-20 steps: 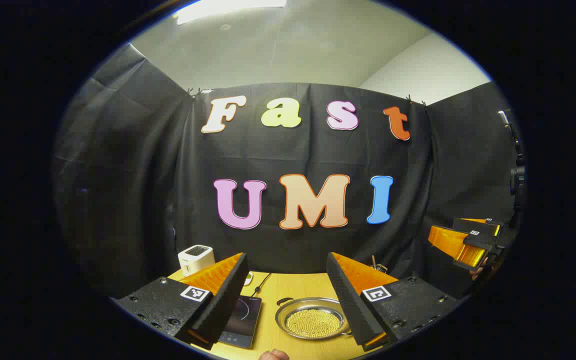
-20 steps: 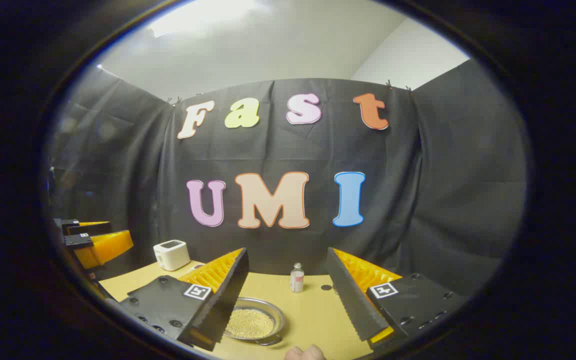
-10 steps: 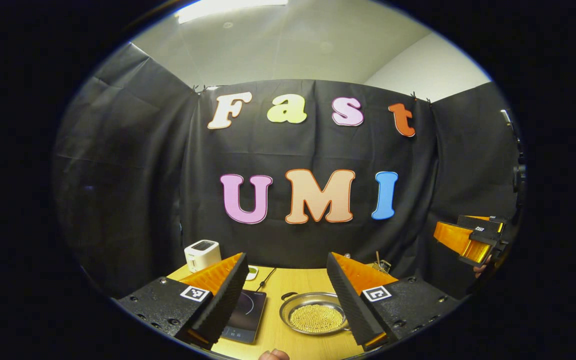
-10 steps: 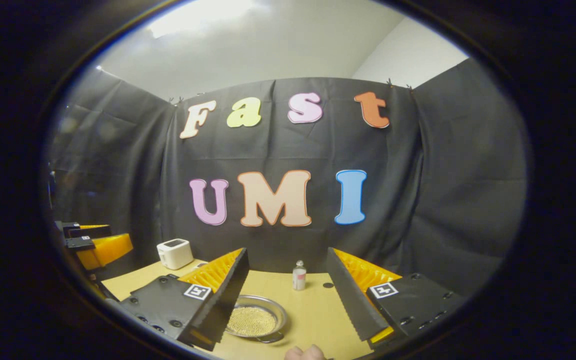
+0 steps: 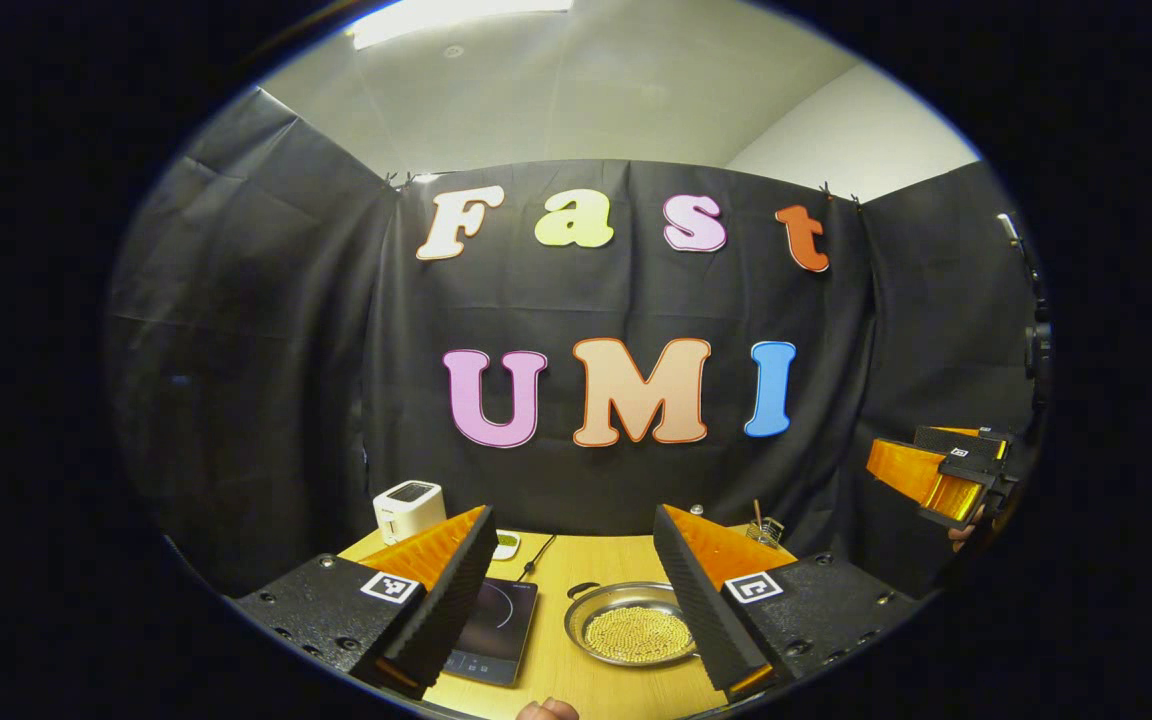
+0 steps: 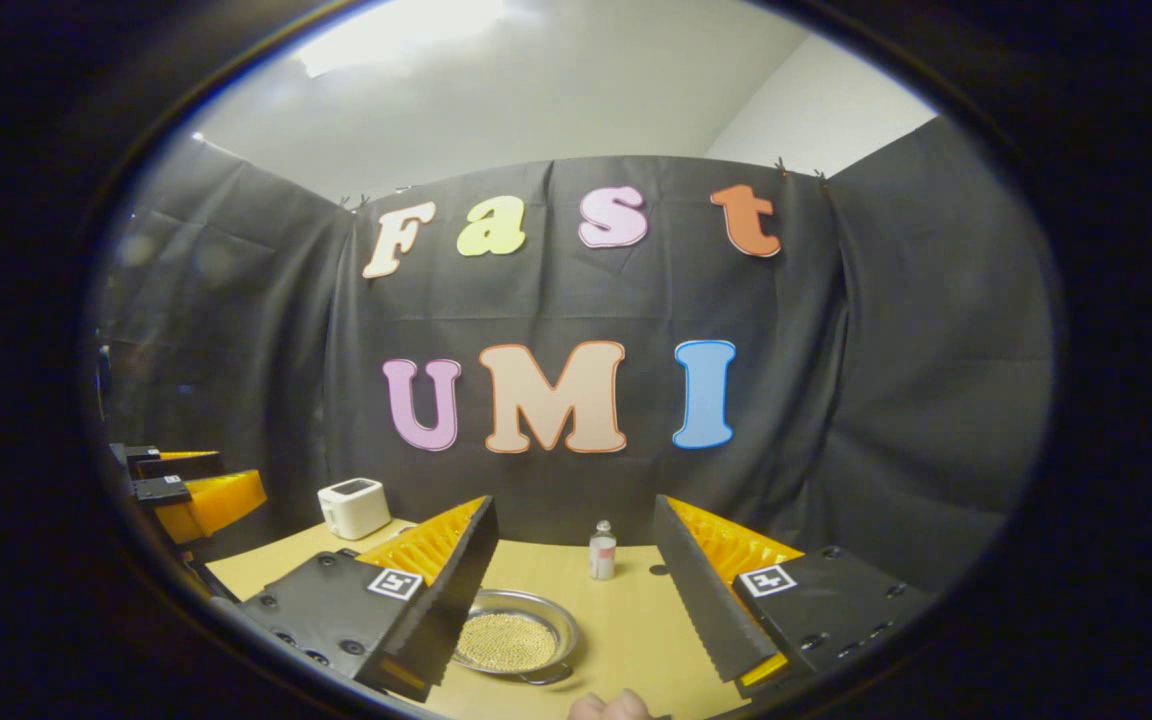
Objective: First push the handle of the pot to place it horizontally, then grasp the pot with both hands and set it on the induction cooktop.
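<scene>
A wooden worktop point(image 5: 576, 560) spans the booth's floor of view. On it lies the dark induction cooktop point(image 5: 496, 632), flat, with the shallow metal pot point(image 5: 632, 624) just beside it to its right, not on it; the pot holds small golden beads and a small handle shows at its far left rim. The left gripper point(image 5: 570, 565) hangs above the worktop, fingers wide apart and empty. The right gripper point(image 6: 572, 555) likewise hovers with fingers spread, the pot point(image 6: 514, 642) below its left finger. A white toaster point(image 6: 354, 507) sits at the back, a small bottle point(image 6: 602, 550) stands upright nearby.
</scene>
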Motion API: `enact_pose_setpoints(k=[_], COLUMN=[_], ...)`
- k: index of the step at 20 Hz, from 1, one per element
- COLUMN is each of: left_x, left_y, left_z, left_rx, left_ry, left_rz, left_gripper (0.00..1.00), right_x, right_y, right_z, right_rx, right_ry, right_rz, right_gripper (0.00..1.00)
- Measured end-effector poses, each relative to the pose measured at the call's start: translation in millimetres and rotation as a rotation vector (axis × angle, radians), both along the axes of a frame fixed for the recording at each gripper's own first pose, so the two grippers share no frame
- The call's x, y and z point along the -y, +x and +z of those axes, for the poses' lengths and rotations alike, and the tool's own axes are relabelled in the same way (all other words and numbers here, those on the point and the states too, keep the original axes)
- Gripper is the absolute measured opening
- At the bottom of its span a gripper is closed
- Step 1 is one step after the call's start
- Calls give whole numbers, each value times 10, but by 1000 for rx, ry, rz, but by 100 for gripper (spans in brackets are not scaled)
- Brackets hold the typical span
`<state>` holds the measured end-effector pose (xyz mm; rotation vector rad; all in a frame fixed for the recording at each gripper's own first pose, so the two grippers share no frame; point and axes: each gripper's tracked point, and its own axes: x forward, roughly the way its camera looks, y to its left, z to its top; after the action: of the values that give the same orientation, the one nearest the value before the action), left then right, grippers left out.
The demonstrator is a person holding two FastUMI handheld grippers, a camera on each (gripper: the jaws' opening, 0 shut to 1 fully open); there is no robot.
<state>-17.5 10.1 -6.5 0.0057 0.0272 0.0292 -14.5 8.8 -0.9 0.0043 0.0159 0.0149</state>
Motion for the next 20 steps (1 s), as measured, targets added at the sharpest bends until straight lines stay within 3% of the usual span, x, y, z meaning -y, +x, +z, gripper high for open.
enact_pose_setpoints(k=[2, 3, 7, 20], left_x=[-20, -35, -89, -332], left_y=[-16, -25, -42, -67], left_z=[8, -5, -40, -69], left_rx=[1, 1, -7, -6], left_ry=[3, 3, -7, -2], left_rz=[2, 3, 10, 14], left_gripper=[95, 92, 95, 92], right_x=[-24, -41, -93, -298], right_y=[-19, -17, -22, 86], right_z=[-5, -12, -55, -224], right_rx=[-2, -2, -15, -64], right_ry=[-3, -6, -8, -21], right_rz=[3, 3, 9, 18], right_gripper=[98, 94, 94, 94])
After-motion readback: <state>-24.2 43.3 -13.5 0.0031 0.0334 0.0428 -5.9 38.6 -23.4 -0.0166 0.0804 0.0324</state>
